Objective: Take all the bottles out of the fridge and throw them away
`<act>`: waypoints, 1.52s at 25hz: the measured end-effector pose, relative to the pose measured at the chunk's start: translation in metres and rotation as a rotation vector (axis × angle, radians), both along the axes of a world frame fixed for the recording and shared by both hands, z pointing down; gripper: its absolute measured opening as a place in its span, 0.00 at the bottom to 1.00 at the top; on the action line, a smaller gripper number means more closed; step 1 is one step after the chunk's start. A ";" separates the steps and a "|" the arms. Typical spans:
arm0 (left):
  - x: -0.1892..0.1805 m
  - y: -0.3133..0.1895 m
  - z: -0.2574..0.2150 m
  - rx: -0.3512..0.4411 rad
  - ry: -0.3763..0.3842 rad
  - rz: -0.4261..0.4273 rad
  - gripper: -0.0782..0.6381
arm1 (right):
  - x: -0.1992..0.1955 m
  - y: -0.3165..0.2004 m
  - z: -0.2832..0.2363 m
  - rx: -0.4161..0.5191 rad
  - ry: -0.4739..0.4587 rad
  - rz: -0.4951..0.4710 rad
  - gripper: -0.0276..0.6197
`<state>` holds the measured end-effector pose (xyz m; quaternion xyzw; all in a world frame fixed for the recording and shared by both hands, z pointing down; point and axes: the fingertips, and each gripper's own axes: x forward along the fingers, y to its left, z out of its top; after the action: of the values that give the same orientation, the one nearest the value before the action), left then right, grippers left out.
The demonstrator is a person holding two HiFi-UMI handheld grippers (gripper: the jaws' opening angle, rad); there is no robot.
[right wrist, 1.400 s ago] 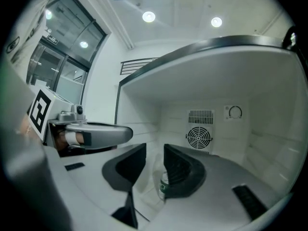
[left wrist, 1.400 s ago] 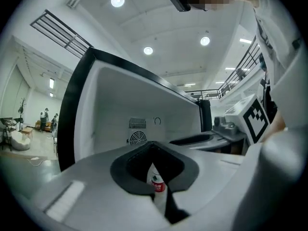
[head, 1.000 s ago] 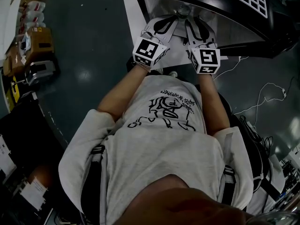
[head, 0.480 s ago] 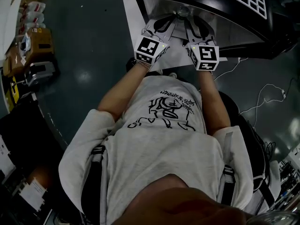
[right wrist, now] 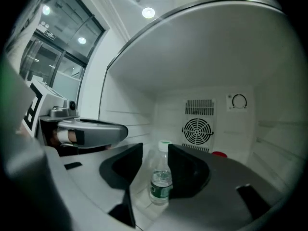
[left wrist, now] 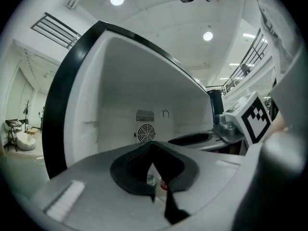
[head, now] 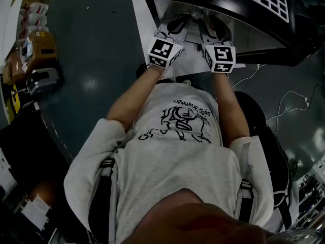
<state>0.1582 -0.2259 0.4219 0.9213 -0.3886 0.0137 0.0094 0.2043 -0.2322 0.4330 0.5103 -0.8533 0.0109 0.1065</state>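
The small black fridge (head: pixel 264 14) stands open, and both grippers reach into it. In the right gripper view a clear bottle (right wrist: pixel 160 182) with a green label and a pale cap stands upright on the fridge floor. My right gripper (right wrist: pixel 155 150) has its jaws on either side of it; they are opening, with a gap showing at the left pad. A red cap (right wrist: pixel 219 154) peeks out behind the right jaw. My left gripper (left wrist: pixel 151 148) is shut at the tips with nothing in it. Bottles show through the slit below its tips. In the head view a bottle cap (head: pixel 197 15) lies between the two grippers.
The fridge's back wall carries a round fan vent (right wrist: pixel 198 130) and a dial. Its white door (head: pixel 141 14) stands open at the left. Boxes and gear (head: pixel 35 44) line the floor at the left. Loose cables (head: pixel 284 105) trail at the right.
Both grippers have moved a little deeper into the fridge. The right gripper's jaws now stand wider apart.
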 end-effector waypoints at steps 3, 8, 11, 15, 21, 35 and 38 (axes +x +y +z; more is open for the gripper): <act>0.000 -0.006 0.002 -0.003 0.001 -0.008 0.12 | 0.000 -0.006 0.003 0.001 0.001 0.005 0.26; -0.001 -0.017 0.006 -0.018 0.004 -0.030 0.12 | 0.001 -0.018 0.008 -0.003 0.006 0.009 0.27; 0.000 -0.023 0.008 -0.024 0.003 -0.039 0.12 | 0.002 -0.024 0.013 -0.008 0.006 0.012 0.28; 0.001 -0.028 0.009 -0.023 -0.003 -0.040 0.12 | 0.000 -0.031 0.019 -0.016 0.007 0.012 0.28; 0.004 -0.036 0.014 -0.024 -0.017 -0.049 0.12 | -0.002 -0.045 0.026 -0.023 0.006 0.016 0.30; 0.004 -0.045 0.022 -0.023 -0.059 -0.102 0.12 | -0.011 -0.070 0.038 -0.037 -0.017 0.006 0.32; 0.002 -0.045 0.022 -0.029 -0.073 -0.104 0.12 | -0.013 -0.074 0.037 -0.040 -0.026 0.007 0.32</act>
<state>0.1601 -0.2705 0.4436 0.8984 -0.4358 0.0527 0.0092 0.1912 -0.3064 0.4697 0.5109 -0.8524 0.0347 0.1055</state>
